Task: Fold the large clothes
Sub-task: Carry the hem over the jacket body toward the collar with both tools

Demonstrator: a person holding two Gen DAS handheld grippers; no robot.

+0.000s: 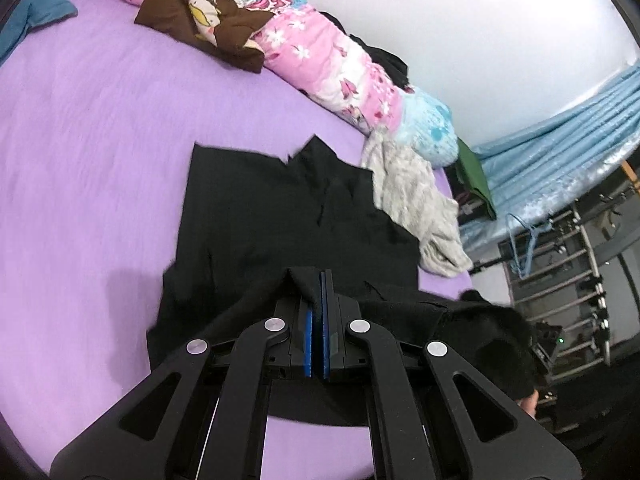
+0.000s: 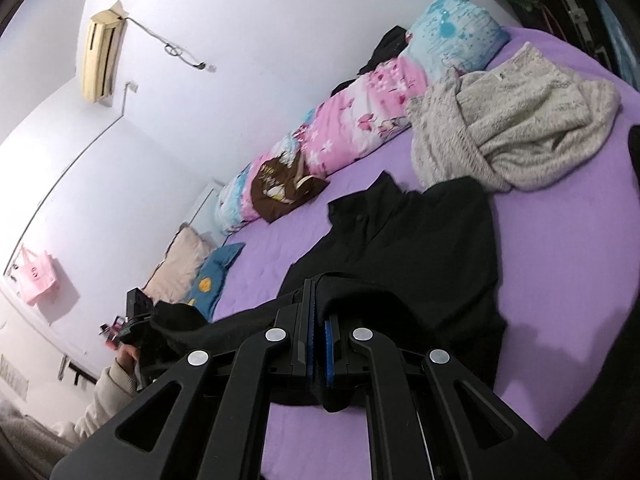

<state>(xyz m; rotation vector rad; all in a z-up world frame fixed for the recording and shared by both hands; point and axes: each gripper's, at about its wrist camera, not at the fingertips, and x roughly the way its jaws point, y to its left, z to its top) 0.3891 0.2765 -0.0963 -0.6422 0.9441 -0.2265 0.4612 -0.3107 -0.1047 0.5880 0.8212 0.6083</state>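
Purple bed sheet (image 1: 80,160) fills the ground under and ahead of both tongs. A long floral quilt roll (image 1: 328,64), pink and light blue, runs along the far edge by the white wall (image 2: 240,40), well beyond the fingertips.

Black garment (image 1: 280,208), the task's thing, lies spread on the sheet directly ahead of both tongs, collar end farthest out; its near hem is lifted off the sheet and runs up into both sets of jaws.

Grey fleecy garment (image 2: 520,128) sits crumpled past the black one, to the right of the left tongs' line, touching the black cloth's far right edge. Brown printed cloth (image 1: 200,20) rests on the quilt roll, far ahead and left.

Left gripper (image 1: 321,276): jaws pressed together, a fold of black cloth pinched between the blue pads.

Right gripper (image 2: 318,284): jaws likewise clamped on black cloth, fabric draping over the right finger.
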